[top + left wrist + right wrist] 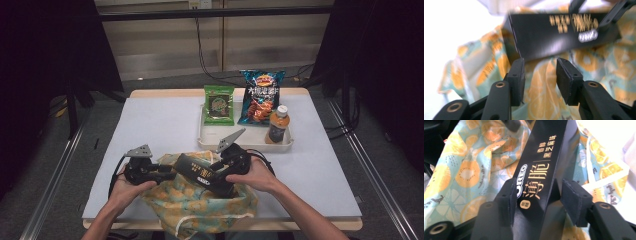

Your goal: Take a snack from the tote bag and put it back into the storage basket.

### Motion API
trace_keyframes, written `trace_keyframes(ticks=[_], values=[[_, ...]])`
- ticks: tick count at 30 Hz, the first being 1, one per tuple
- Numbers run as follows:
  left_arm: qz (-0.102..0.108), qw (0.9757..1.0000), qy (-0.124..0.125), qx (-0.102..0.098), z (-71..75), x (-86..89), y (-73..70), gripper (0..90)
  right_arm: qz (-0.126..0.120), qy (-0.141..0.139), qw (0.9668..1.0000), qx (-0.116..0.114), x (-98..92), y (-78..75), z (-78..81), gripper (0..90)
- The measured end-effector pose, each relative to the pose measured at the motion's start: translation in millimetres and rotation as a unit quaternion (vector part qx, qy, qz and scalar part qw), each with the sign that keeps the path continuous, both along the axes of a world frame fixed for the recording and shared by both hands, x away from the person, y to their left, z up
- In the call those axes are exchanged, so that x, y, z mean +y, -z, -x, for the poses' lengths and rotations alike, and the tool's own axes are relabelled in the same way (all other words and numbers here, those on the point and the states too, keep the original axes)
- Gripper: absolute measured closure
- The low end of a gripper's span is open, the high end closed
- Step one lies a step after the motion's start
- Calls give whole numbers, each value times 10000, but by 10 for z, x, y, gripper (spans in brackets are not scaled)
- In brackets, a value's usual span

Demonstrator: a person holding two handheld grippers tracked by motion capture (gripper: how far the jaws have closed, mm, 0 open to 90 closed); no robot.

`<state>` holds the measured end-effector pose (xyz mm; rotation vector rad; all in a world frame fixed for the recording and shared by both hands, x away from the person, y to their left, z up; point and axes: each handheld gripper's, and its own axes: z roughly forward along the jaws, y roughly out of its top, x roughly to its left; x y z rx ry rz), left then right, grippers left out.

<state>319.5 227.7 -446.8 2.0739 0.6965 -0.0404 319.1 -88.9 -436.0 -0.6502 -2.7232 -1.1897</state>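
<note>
Near the table's front edge, the right gripper (220,184) clamped the black Oreo box (200,172) over the fruit-print bag (200,205), the left gripper (540,75) gaped empty beside it, and three snacks apparently waited on the tray (240,141)

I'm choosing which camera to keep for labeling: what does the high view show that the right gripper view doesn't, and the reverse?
High view alone: the white tray holding a green snack packet, a blue chip bag and a bottle, plus both hands. Right gripper view alone: the readable OREO lettering, with the right tool clamped on the box. Both: the black box over the lemon-print bag.
</note>
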Motion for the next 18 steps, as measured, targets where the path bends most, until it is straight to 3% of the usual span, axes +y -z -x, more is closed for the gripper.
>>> trace_keyframes(ticks=[5, 8, 11, 14, 16, 18], values=[[-57, 9999, -117, -6, -38, -14, 12, 593, 59, 35, 9999, -88, 14, -12, 23, 522], [-118, 9998, -153, 44, -69, -65, 45, 543, 77, 19, 9999, -144, 29, -33, 44, 535], [-228, 9997, -115, 65, -114, -133, 84, 587, -3, 75, 9999, 120, -9, -9, -14, 508], [-269, 9996, -113, 46, -127, -163, 93, 595, 25, 142, 9996, 245, -33, 30, -50, 401], [-268, 9996, -118, 40, -129, -158, 91, 602, -8, 162, 9986, 507, -56, 66, -78, 373], [-260, 9996, -102, 44, -122, -156, 91, 607, -89, 163, 9983, 555, -88, 93, -99, 377]])
